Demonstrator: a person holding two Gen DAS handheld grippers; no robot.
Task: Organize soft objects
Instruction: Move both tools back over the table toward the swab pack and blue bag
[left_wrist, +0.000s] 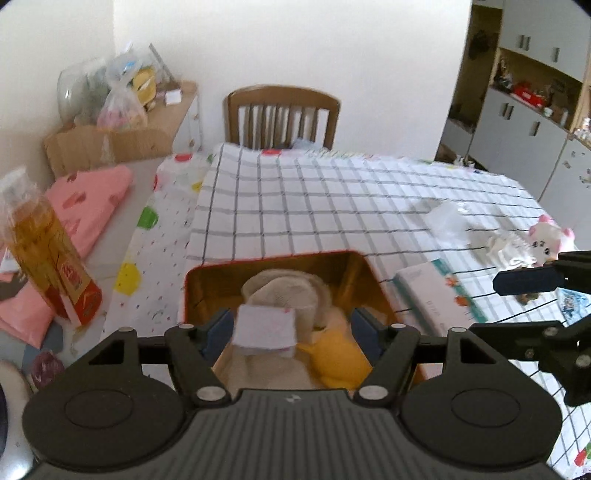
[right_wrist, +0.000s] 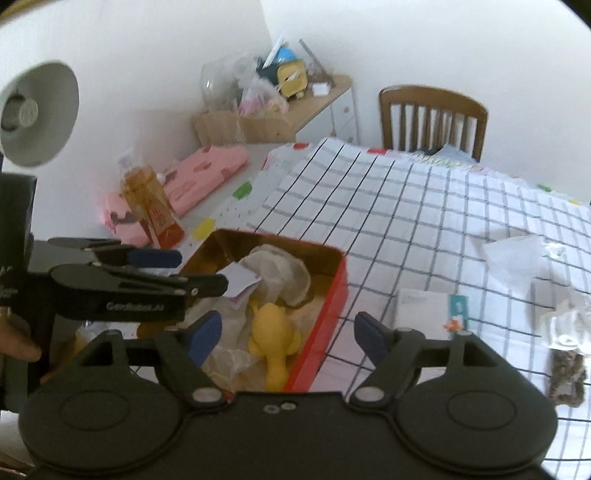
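One red tin (right_wrist: 325, 314) sits near the table's (right_wrist: 443, 229) left edge, holding one cream cloth (right_wrist: 280, 269) and one yellow duck toy (right_wrist: 275, 339), its long axis running toward the tin's near end. Left gripper (left_wrist: 291, 325) and right gripper (right_wrist: 288, 332) both hover with jaws wide and nothing pressed between them.

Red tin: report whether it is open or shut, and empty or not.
Open, not empty. The red tin has no lid on; inside lie a yellow plush toy, a beige cloth and a white tag.
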